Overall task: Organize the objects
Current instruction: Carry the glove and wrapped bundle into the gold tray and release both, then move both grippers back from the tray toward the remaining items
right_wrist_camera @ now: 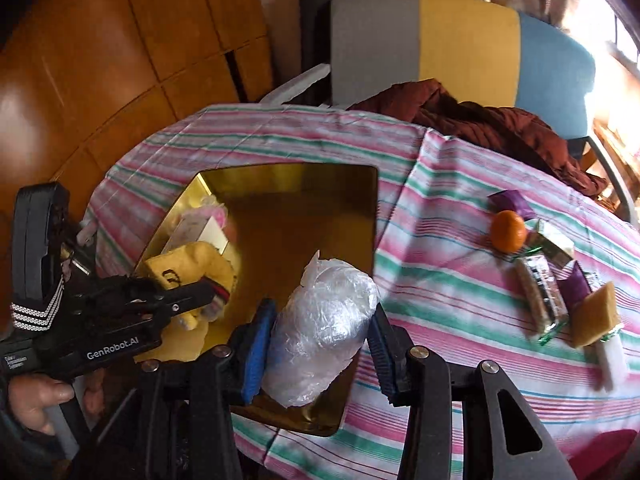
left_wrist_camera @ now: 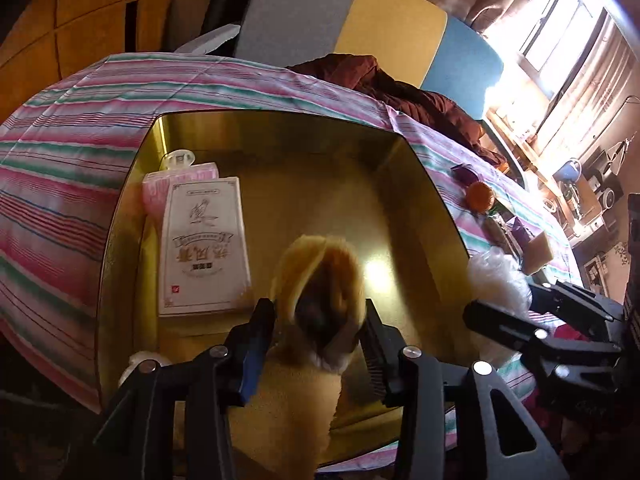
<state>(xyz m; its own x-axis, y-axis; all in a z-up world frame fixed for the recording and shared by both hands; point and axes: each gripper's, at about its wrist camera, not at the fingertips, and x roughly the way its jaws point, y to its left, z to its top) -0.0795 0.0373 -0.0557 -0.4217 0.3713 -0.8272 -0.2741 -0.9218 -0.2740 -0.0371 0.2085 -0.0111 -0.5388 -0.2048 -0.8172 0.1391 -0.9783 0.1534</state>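
Both fisheye views look steeply down along their own fingers onto the striped tabletop (left_wrist_camera: 60, 128). The left wrist view sits close over the gold tray (left_wrist_camera: 400, 160), which fills most of its picture. The right wrist view stands farther back and to the tray's (right_wrist_camera: 360, 184) right. Both share the tray, the orange (left_wrist_camera: 479, 196) (right_wrist_camera: 507, 229) and the colour-blocked chair (left_wrist_camera: 392, 24) (right_wrist_camera: 468, 40).

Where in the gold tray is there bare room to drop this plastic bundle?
The gold tray is bare across its middle and far right, between the white box and the right wall. The left side is crowded: white box, pink pack and the yellow plush toy in the left gripper. The plastic bundle hangs over the near right.
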